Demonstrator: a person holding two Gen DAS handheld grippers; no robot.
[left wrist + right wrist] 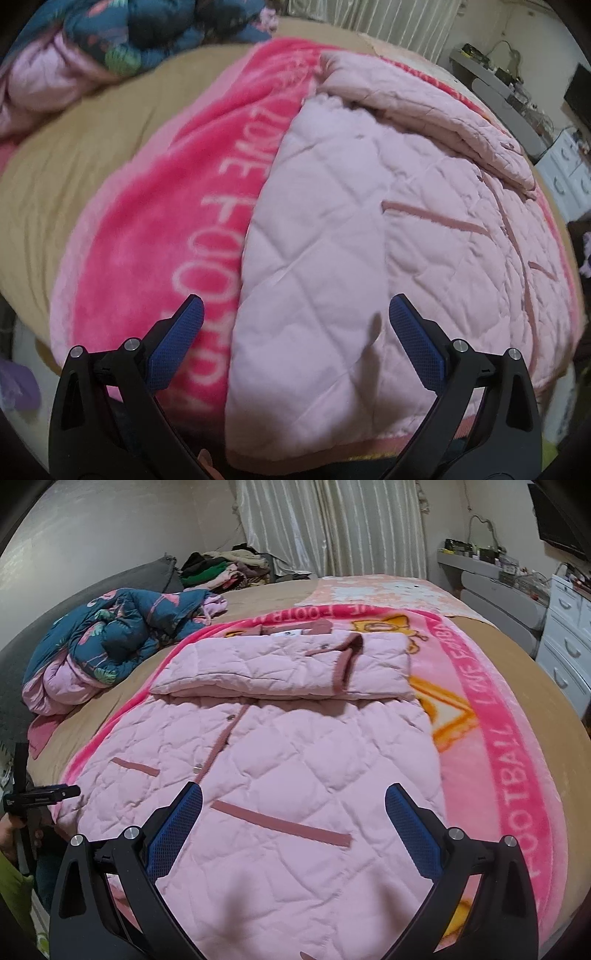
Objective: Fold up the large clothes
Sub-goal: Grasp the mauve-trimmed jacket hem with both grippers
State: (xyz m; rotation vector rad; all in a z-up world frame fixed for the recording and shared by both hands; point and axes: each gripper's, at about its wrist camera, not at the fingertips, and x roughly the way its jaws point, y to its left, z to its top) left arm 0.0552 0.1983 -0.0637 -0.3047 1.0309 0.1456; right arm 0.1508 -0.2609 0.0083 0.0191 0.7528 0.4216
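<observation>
A pale pink quilted coat (280, 775) lies flat on a bright pink blanket (517, 768) on the bed, front up, with darker pink trim and pocket bands. Its sleeves are folded across the chest as a thick band (288, 668). In the left wrist view the same coat (369, 229) lies to the right of the blanket's white lettering (218, 236). My left gripper (295, 306) hangs open above the coat's left hem edge, nothing between its blue pads. My right gripper (293, 794) is open too, over the coat's lower front. The left gripper's tip (48, 794) shows at the bed's left edge.
A bundled teal floral quilt (110, 635) sits at the bed's far left corner, with a clothes heap (221, 568) behind it. Curtains (332, 528) hang at the back. A white drawer unit (569, 638) and a cluttered grey shelf (491, 572) stand to the right. Tan bedsheet (74, 162) surrounds the blanket.
</observation>
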